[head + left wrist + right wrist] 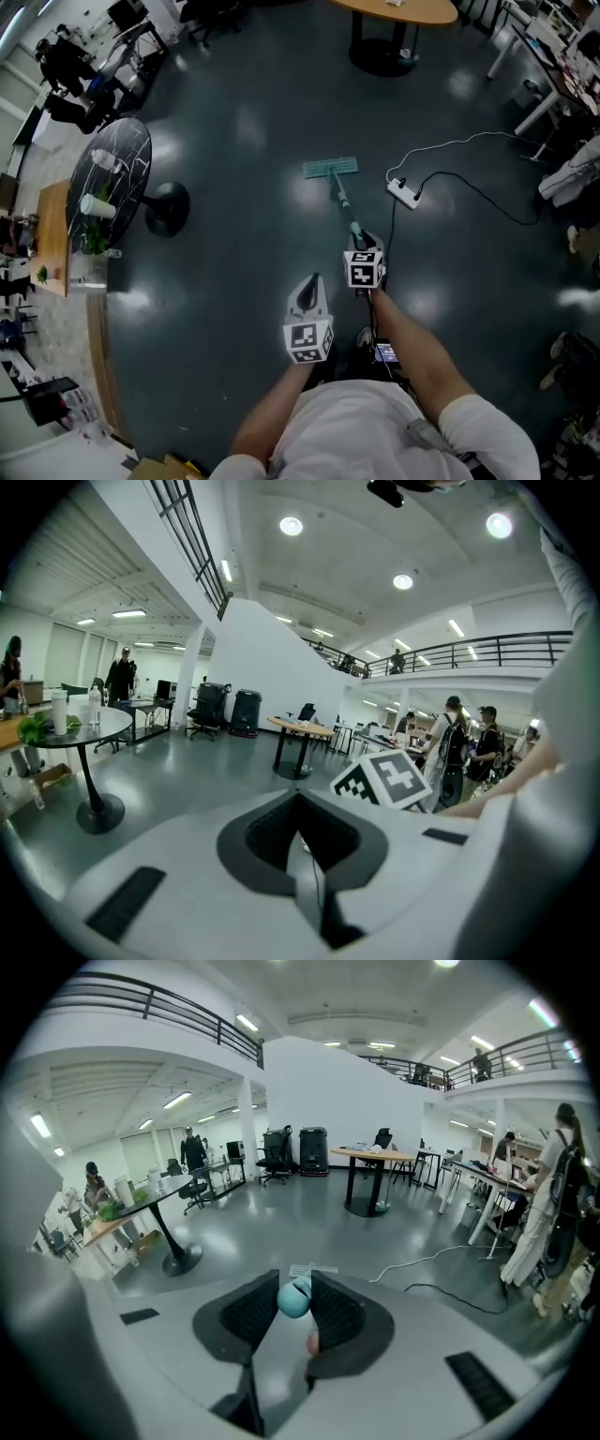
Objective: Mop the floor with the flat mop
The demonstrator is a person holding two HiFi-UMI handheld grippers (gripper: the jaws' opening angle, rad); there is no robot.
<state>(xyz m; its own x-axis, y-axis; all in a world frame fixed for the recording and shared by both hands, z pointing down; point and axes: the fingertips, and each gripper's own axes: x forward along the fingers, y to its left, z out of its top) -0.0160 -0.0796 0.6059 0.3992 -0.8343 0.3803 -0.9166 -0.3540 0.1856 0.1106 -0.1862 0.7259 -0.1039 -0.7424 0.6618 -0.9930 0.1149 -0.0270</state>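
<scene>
The flat mop has a teal head (pixel 330 168) lying flat on the dark grey floor ahead of me, and its handle (pixel 343 202) slants back to my right gripper (pixel 360 242). That gripper is shut on the handle. In the right gripper view the rounded teal handle end (pixel 293 1299) sits pinched between the jaws of the right gripper (pixel 292 1286), with the mop head (pixel 312 1270) on the floor beyond. My left gripper (pixel 313 279) hangs beside it to the left, apart from the mop, jaws together and holding nothing. In its own view the left gripper (pixel 298 806) shows no gap.
A white power strip (pixel 404 193) with white and black cables lies just right of the mop head. A black round table (pixel 117 178) with cups stands at left, its base (pixel 167 208) near the mop. A wooden round table (pixel 394 9) is far ahead. People stand at right (pixel 453 752).
</scene>
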